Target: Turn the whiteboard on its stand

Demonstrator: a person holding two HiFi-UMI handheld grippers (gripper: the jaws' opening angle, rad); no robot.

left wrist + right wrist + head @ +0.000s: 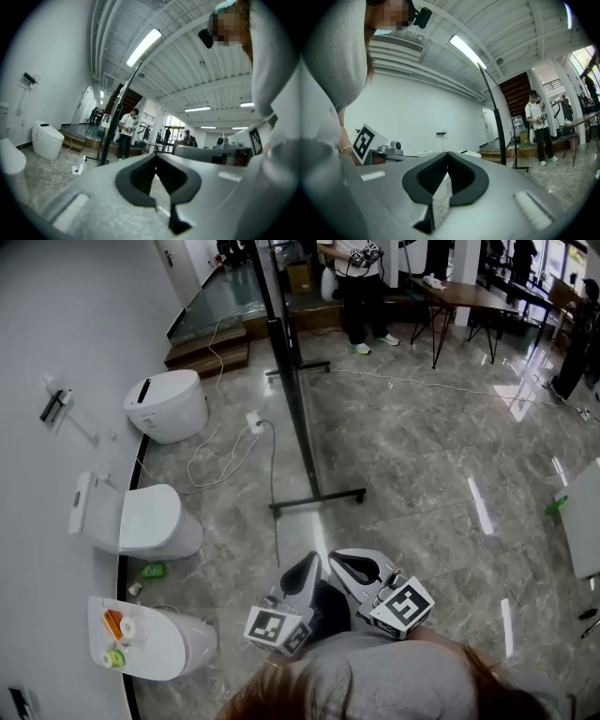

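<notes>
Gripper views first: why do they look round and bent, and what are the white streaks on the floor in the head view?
Left gripper view: a wide-angle lens gives black corners and bowed ceiling beams; the ceiling lamp is bright and the near fingers are soft. Right gripper view: same round frame; the whiteboard, seen edge-on, curves. Head view: the streaks are glare on the glossy floor.

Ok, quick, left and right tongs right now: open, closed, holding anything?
Left tongs: closed, holding nothing.
Right tongs: closed, holding nothing.
</notes>
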